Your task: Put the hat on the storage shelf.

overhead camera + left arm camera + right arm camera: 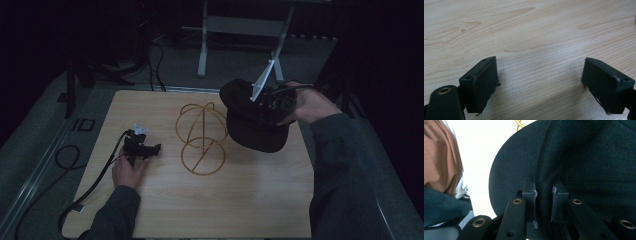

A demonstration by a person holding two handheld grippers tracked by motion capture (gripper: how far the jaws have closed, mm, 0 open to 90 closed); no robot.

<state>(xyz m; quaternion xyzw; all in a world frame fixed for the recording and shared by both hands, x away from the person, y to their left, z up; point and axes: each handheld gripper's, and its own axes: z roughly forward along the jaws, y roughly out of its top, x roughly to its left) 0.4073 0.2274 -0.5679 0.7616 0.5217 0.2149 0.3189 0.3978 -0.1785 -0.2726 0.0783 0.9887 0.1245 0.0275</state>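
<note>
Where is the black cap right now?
High view: the black cap hangs right of centre, pinched in the right gripper, beside the gold wire stand.

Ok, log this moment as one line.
right claw: shut on black cap | cap: lifted beside gold wire stand | left claw: open, empty, over table

Wooden table [250,200] (bare, pale grain)

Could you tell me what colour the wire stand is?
Gold; the wire stand shows best in the high view.
</note>
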